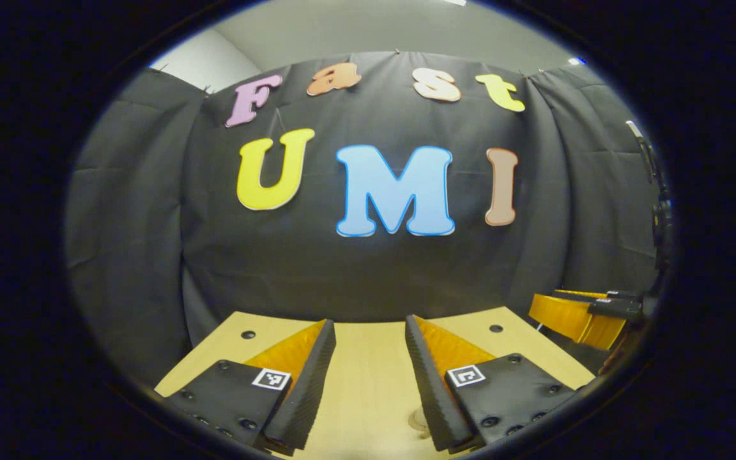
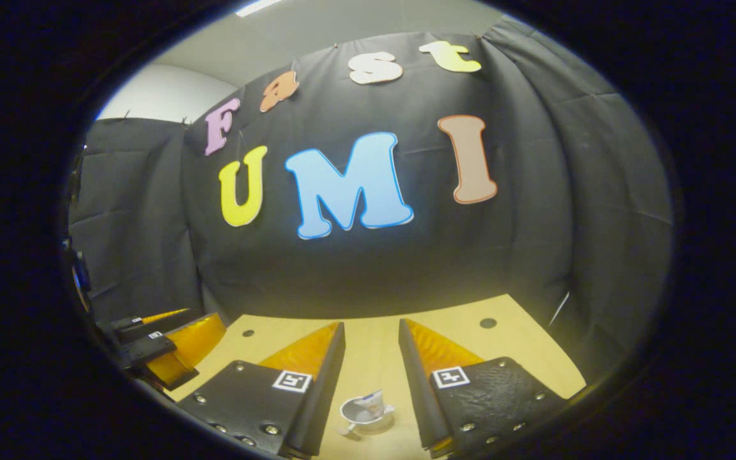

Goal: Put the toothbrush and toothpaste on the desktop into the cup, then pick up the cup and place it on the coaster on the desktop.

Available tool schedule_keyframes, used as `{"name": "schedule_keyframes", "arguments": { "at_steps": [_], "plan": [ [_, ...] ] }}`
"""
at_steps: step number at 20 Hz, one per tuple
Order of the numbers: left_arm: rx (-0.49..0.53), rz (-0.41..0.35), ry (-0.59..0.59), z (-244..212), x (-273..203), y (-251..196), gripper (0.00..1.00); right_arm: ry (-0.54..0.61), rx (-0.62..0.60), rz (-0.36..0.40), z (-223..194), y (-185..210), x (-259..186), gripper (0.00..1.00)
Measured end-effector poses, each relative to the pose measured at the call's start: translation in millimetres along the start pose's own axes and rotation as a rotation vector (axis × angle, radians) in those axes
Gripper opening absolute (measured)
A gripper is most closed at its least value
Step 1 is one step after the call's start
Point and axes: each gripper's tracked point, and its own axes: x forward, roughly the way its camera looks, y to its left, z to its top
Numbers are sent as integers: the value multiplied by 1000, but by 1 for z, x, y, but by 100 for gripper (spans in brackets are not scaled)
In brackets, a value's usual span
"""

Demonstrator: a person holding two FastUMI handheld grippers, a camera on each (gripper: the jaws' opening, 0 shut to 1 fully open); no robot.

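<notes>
Black cloth backs one wooden table (image 2: 368, 345). One cup (image 2: 363, 412) stands there between the right tool's (image 2: 371, 383) spread fingers. Left tool (image 1: 371, 377) is spread, holding nothing.

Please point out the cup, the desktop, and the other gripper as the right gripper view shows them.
cup (image 2: 363, 412), right gripper view, on its rim.
desktop (image 2: 371, 345), right gripper view, bare wood.
left gripper (image 2: 170, 348), right gripper view, between its fingertips.
</notes>
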Motion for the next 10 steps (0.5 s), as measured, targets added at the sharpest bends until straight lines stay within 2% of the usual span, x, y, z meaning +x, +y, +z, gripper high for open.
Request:
{"name": "schedule_keyframes", "arguments": {
  "at_steps": [4,6,7,10],
  "plan": [
    [14,11,-100,39,-1,19,74,-55,-58,-15,17,9,0,54],
    [28,11,-108,44,-2,24,74,-69,-67,-30,21,12,-1,54],
    [32,8,-111,44,-4,24,74,-77,-69,-41,22,13,-1,50],
    [30,-8,-105,41,-1,27,73,-95,-86,-77,25,11,0,50]
  ]
}}
